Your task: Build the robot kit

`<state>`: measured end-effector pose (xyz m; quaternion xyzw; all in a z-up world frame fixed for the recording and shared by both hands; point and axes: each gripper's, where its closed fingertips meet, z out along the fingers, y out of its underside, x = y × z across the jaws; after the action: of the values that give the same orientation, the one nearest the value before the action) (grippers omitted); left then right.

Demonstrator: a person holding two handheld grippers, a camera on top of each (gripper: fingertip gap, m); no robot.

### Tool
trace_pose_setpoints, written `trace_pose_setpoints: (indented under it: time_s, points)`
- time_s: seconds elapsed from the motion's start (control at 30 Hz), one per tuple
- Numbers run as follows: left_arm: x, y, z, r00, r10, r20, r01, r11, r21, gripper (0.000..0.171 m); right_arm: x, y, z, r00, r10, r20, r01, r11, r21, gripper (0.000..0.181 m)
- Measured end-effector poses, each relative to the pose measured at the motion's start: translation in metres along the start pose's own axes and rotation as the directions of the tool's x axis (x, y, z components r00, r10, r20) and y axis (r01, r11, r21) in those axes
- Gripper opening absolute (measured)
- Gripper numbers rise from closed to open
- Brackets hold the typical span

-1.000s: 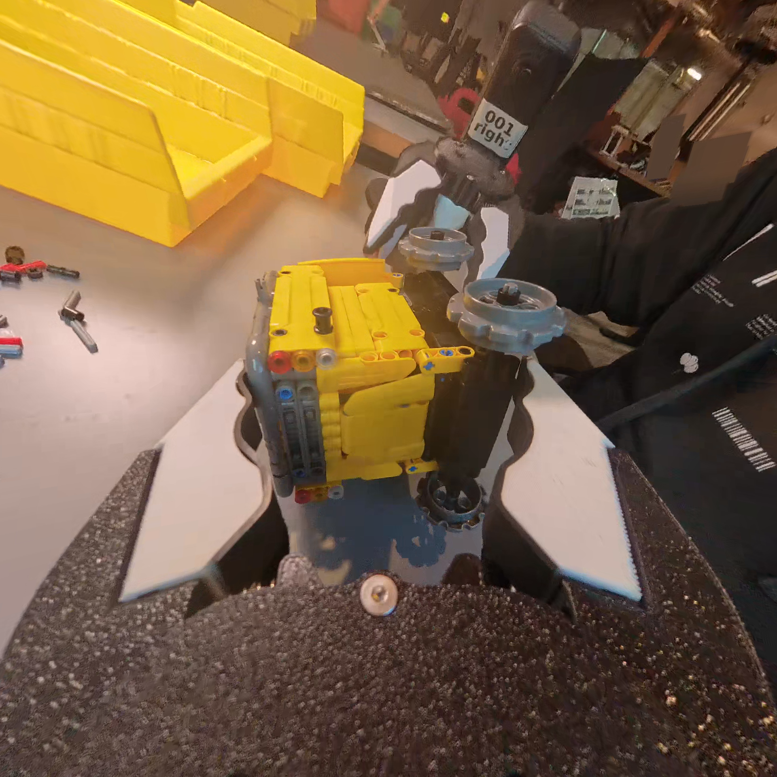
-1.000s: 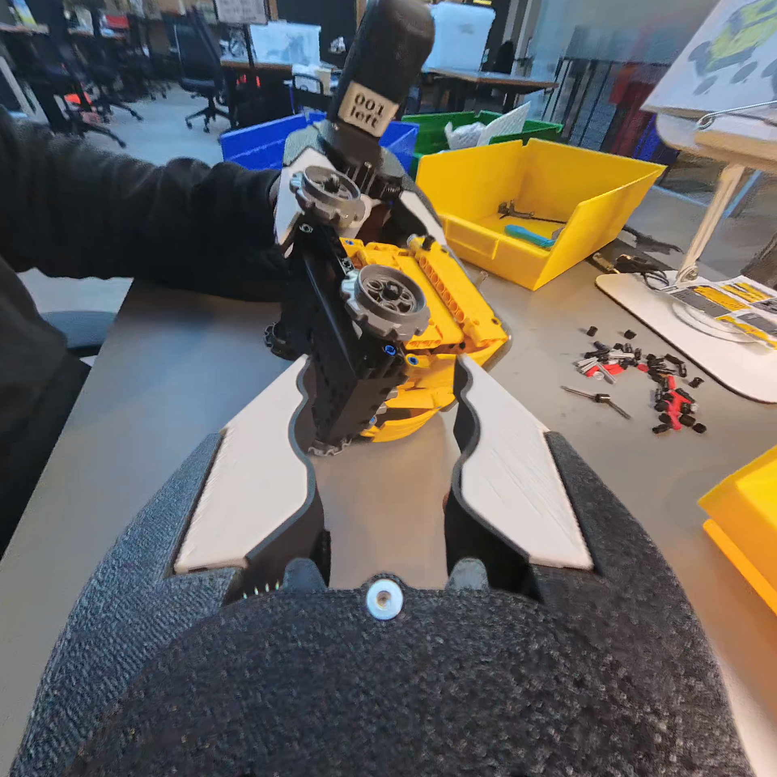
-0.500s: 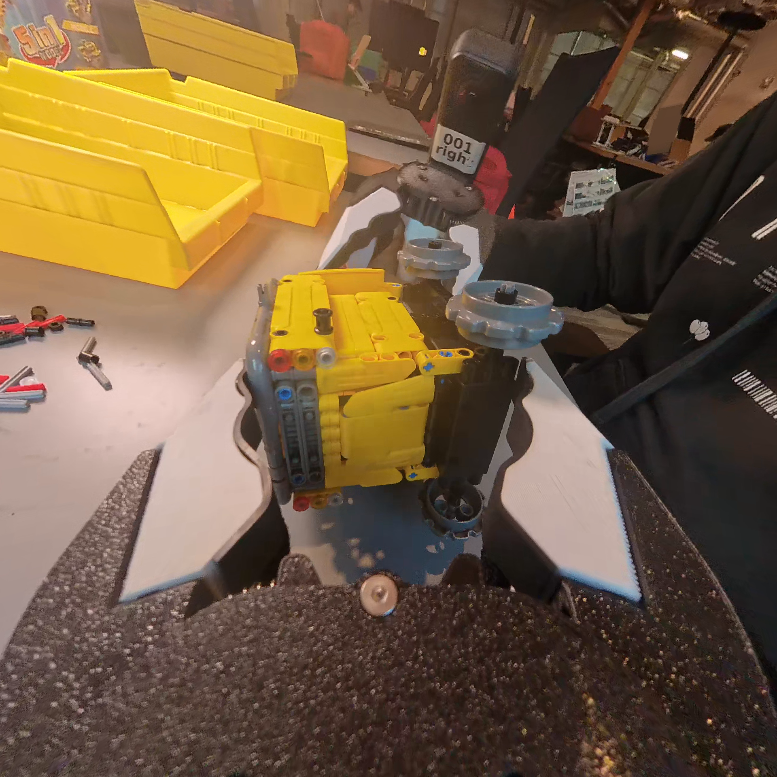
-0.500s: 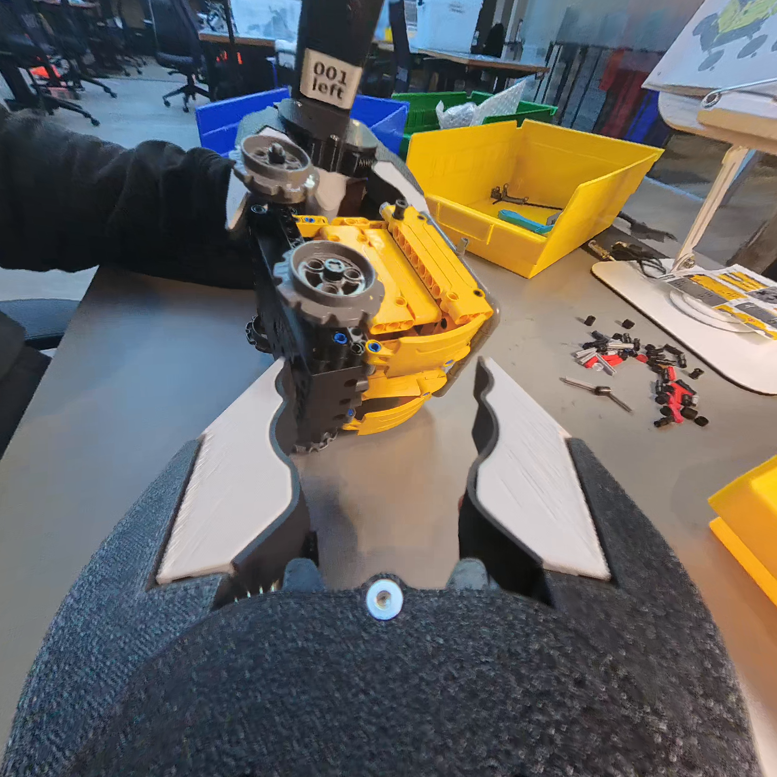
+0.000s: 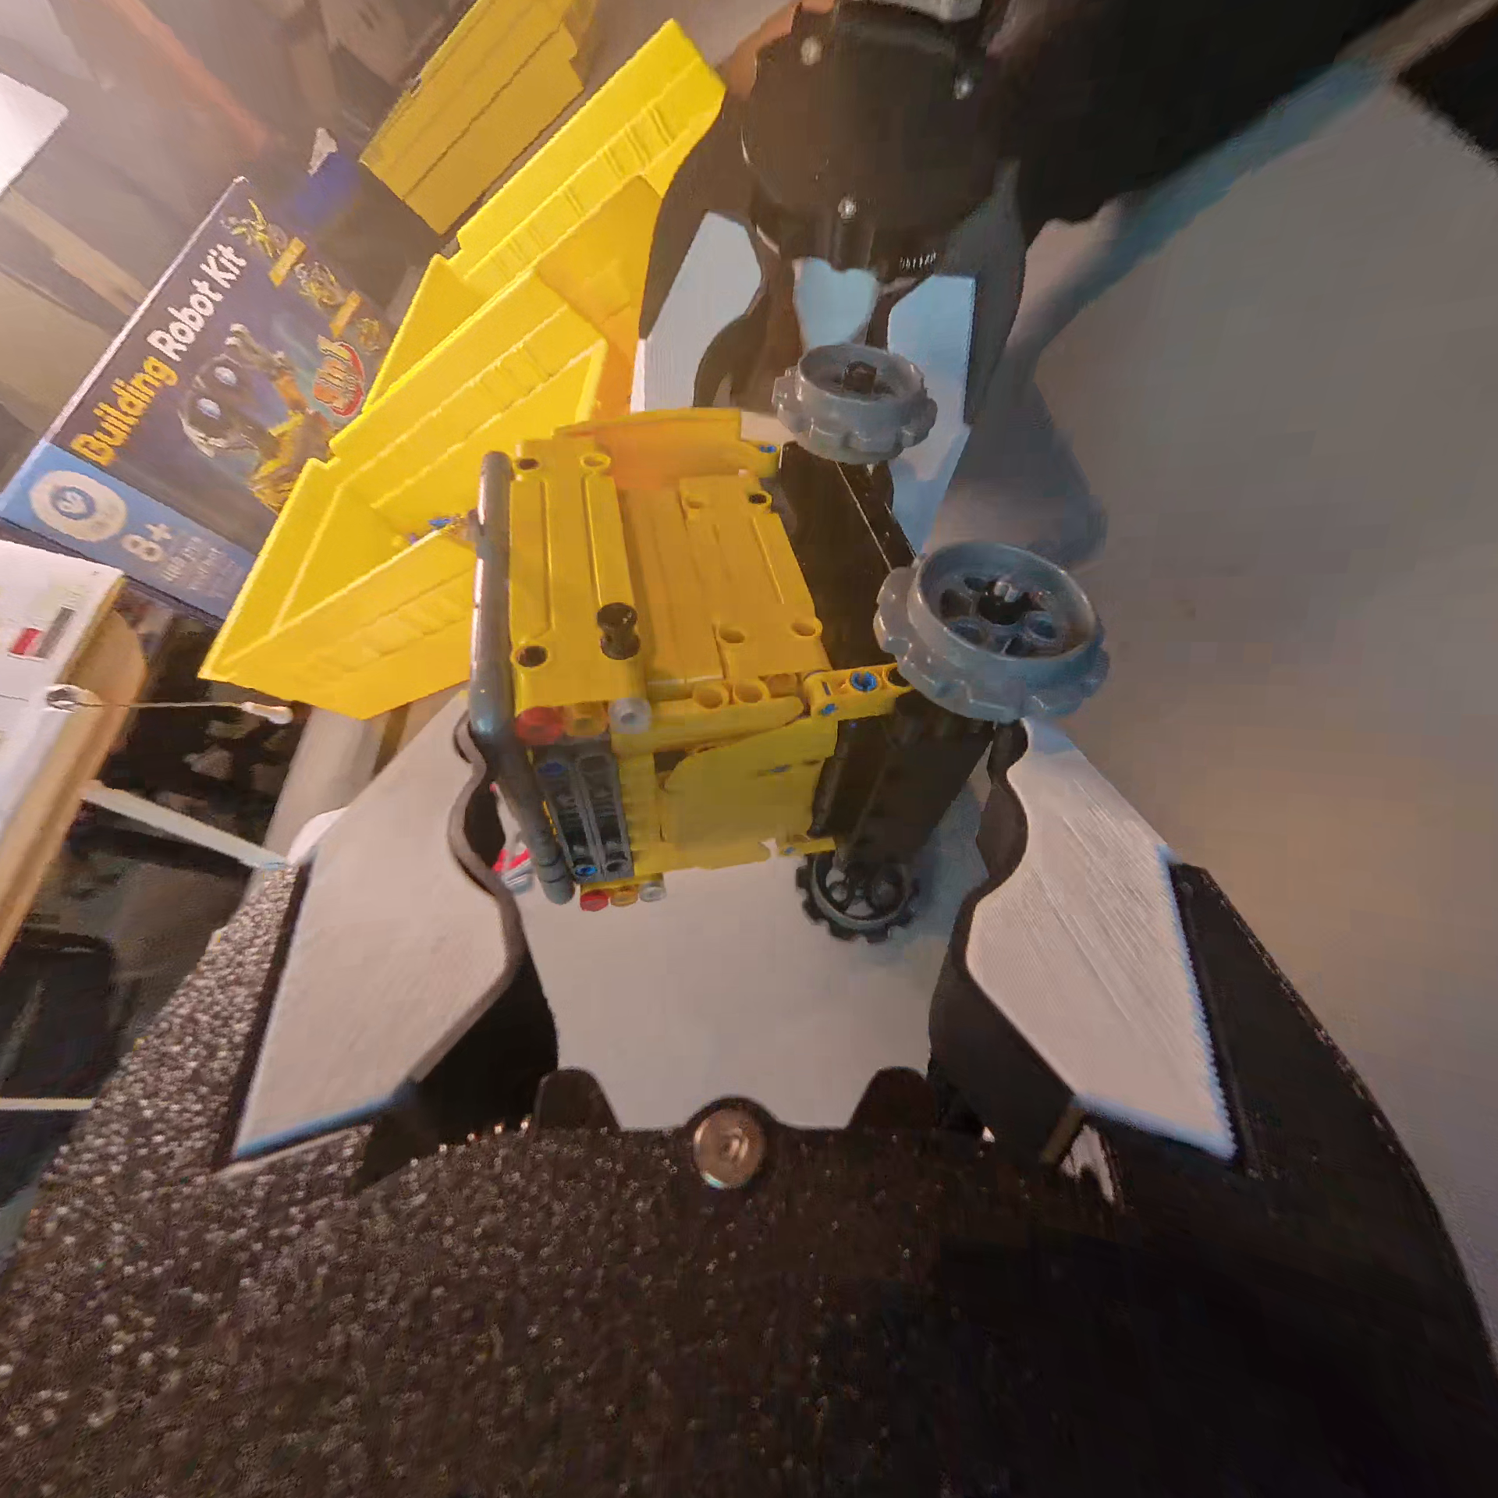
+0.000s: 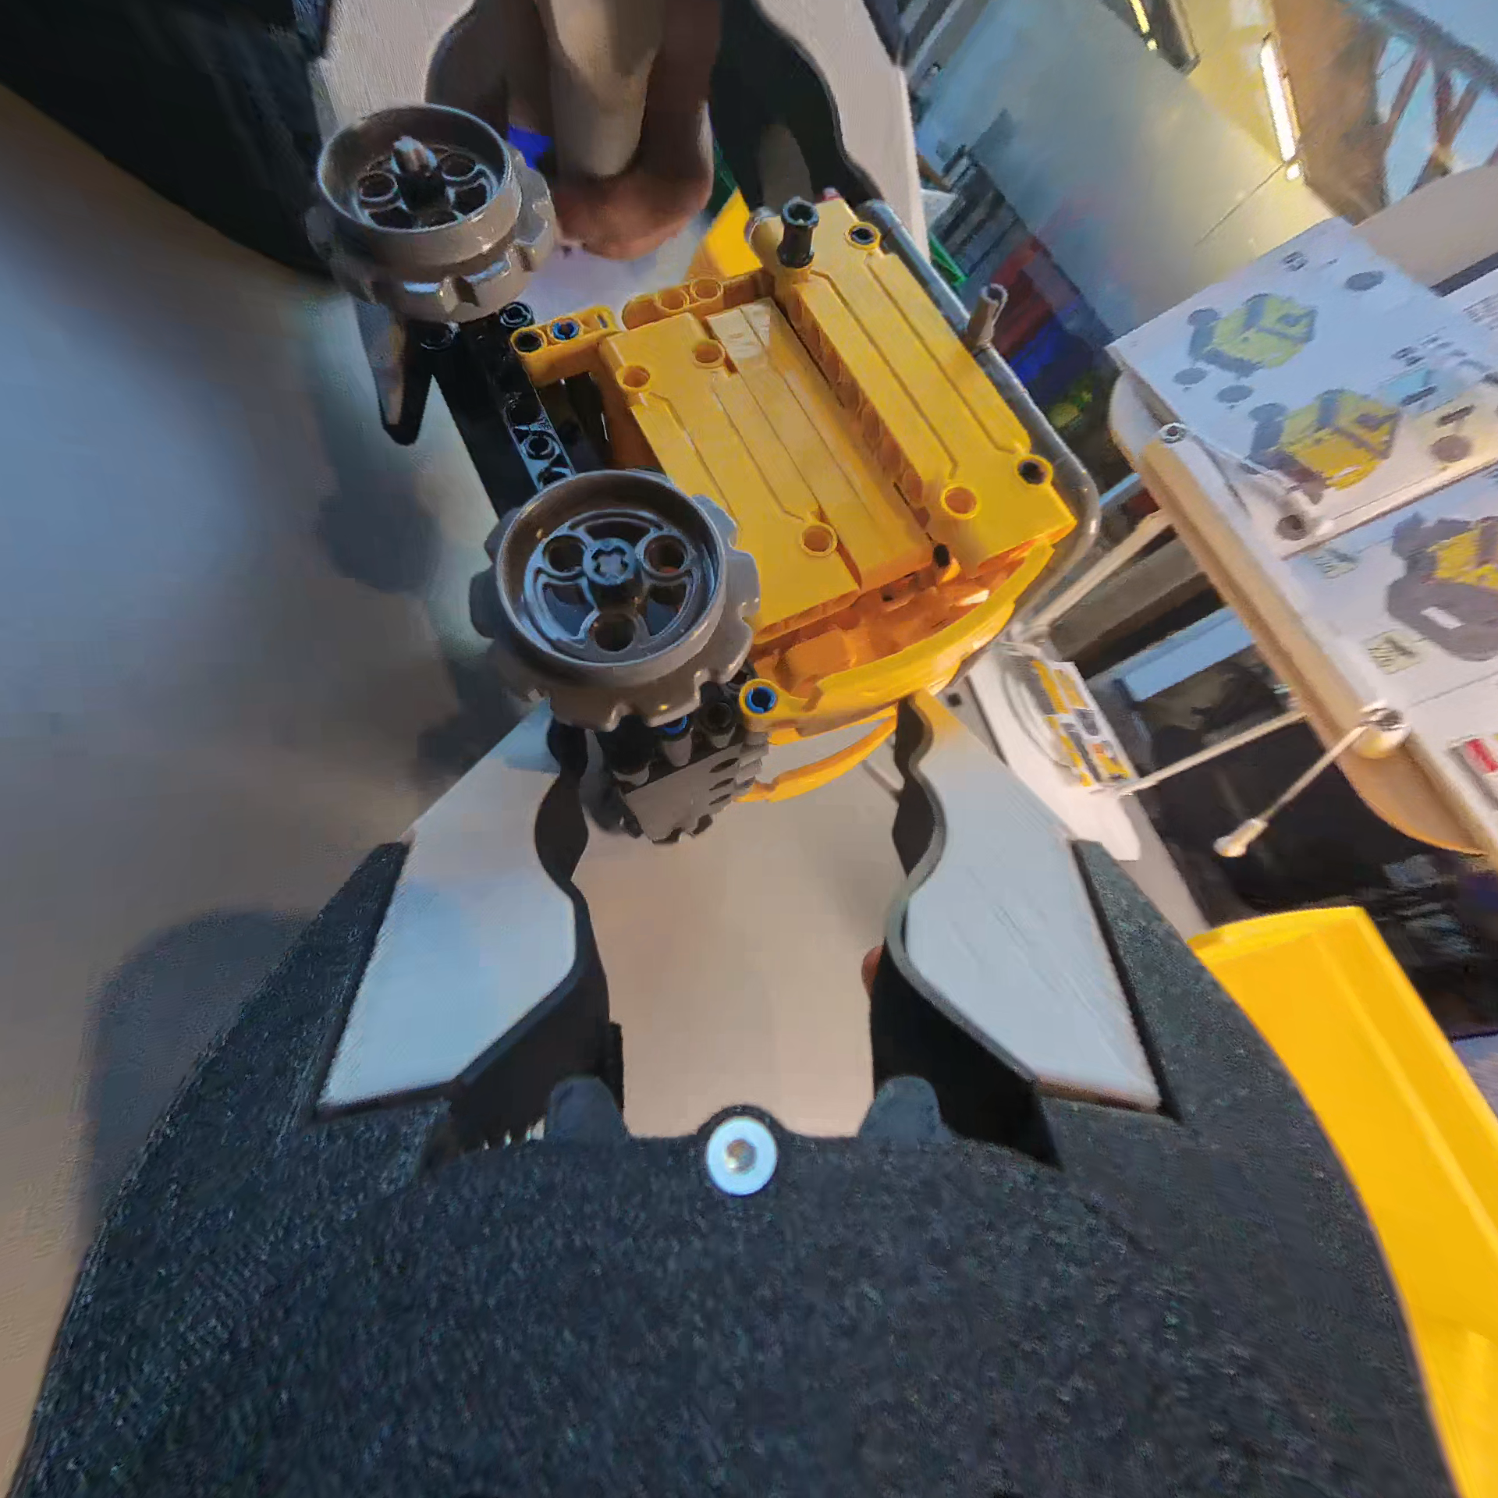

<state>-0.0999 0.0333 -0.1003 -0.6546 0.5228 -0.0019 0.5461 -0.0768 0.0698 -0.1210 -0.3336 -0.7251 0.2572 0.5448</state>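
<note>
Left tool [image 5: 734, 798] pinches the yellow-and-black brick vehicle model [image 5: 689, 656]; right tool [image 6: 734, 778], spread, beside it. A tilt could slip it.

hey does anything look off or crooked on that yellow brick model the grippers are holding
The yellow brick model is held on its side, off the table, so its grey wheels face upward. The wheels carry no tyres. Nothing looks broken or spilled.

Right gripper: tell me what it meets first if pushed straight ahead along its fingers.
Probably the black toothed end of the yellow-and-black brick-built vehicle, just beyond the right gripper, below the near grey wheel hub. Depth is unclear.
</note>
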Motion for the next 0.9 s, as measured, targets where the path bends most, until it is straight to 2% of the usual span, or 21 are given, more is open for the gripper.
trace_pose_setpoints:
  time_s: [0.13,0.17,0.27,0.3,0.37,0.43,0.5,0.57,0.8,0.9]
  points:
    - [-0.004,0.011,0.005,0.965,0.249,0.083,-0.236,0.962,-0.139,0.119,0.007,0.011,-0.001,0.976,-0.185,-0.116,0.178,0.982,-0.068,0.073]
    - [-0.005,0.014,0.004,0.956,0.279,0.092,-0.262,0.950,-0.168,0.119,0.006,0.015,-0.002,0.971,-0.210,-0.117,0.201,0.976,-0.089,0.071]
    - [-0.003,0.021,-0.002,0.947,0.311,0.080,-0.288,0.932,-0.218,0.118,-0.007,0.017,-0.007,0.972,-0.226,-0.071,0.219,0.972,-0.089,0.052]
    - [-0.003,0.022,-0.006,0.955,0.289,0.070,-0.266,0.935,-0.234,0.116,-0.012,0.017,-0.009,0.982,-0.187,-0.039,0.184,0.980,-0.080,0.047]
    - [0.000,0.025,-0.014,0.976,0.211,0.054,-0.190,0.946,-0.261,0.108,-0.020,0.013,-0.013,0.998,-0.044,0.045,0.047,0.997,-0.058,0.048]
    - [0.003,0.021,-0.021,0.990,0.125,0.061,-0.110,0.974,-0.200,0.101,-0.027,0.014,-0.018,0.990,0.053,0.134,-0.044,0.997,-0.068,0.053]
    - [0.007,0.020,-0.025,0.998,0.004,0.056,0.003,0.992,-0.129,0.078,-0.038,0.012,-0.021,0.966,0.119,0.227,-0.106,0.992,-0.071,0.055]
    - [0.012,0.028,-0.026,0.994,-0.105,0.032,0.108,0.988,-0.111,0.056,-0.045,0.013,-0.022,0.953,0.140,0.269,-0.118,0.988,-0.096,0.059]
    - [0.036,0.035,-0.020,0.927,-0.366,-0.082,0.363,0.931,-0.045,0.051,-0.056,0.027,-0.013,0.962,0.107,0.251,-0.064,0.983,-0.175,0.053]
    - [0.027,0.041,-0.019,0.909,-0.413,-0.056,0.410,0.911,-0.050,0.051,-0.054,0.029,-0.013,0.958,0.140,0.251,-0.092,0.977,-0.194,0.053]
